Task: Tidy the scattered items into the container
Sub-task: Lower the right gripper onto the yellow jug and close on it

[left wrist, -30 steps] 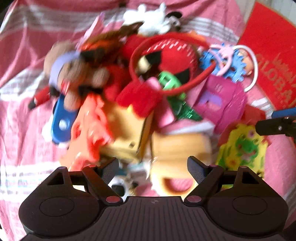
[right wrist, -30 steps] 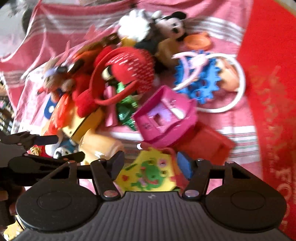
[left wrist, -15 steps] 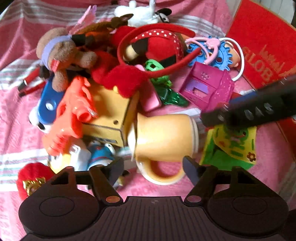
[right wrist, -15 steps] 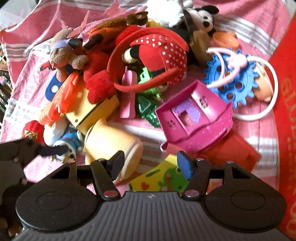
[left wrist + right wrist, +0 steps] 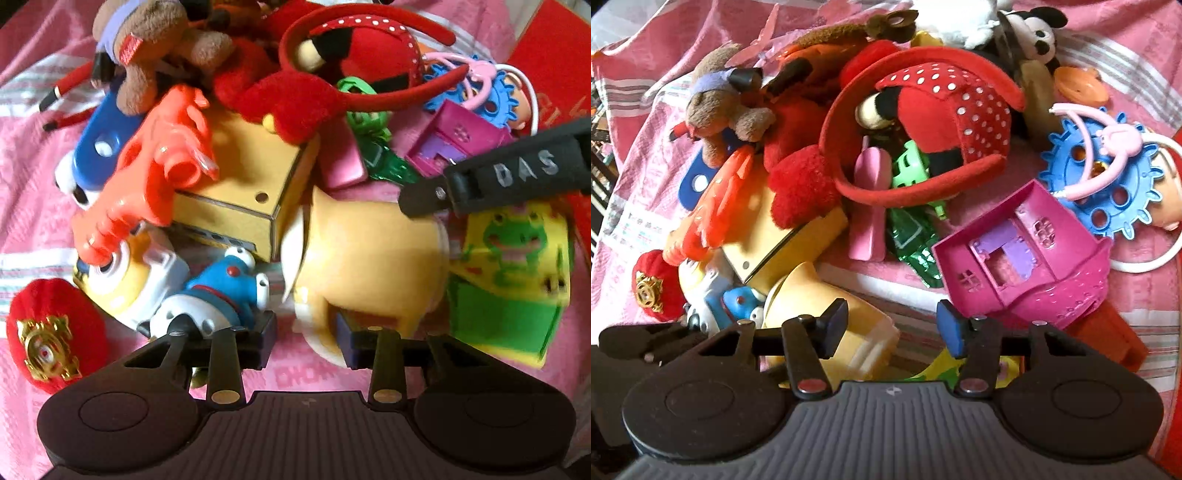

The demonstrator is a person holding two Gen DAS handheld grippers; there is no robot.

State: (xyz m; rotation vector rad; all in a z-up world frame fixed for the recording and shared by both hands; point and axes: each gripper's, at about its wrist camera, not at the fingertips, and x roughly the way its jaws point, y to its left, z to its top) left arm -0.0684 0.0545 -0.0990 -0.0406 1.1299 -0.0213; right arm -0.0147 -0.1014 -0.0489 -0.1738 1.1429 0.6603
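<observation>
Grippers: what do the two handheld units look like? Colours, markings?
Both match: black ribbed body with two round side discs and black linkage arms on silver pins. The left gripper and right gripper carry dark-blue pads. Raised letters "DAS" mark the right one's finger.

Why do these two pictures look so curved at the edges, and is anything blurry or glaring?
Left wrist view: a wide lens bends the pink cloth at the edges; the yellow mug close up is soft, and light glints off the orange plastic toy. Right wrist view: the same bending, and bright glare washes out the top left corner.
</observation>
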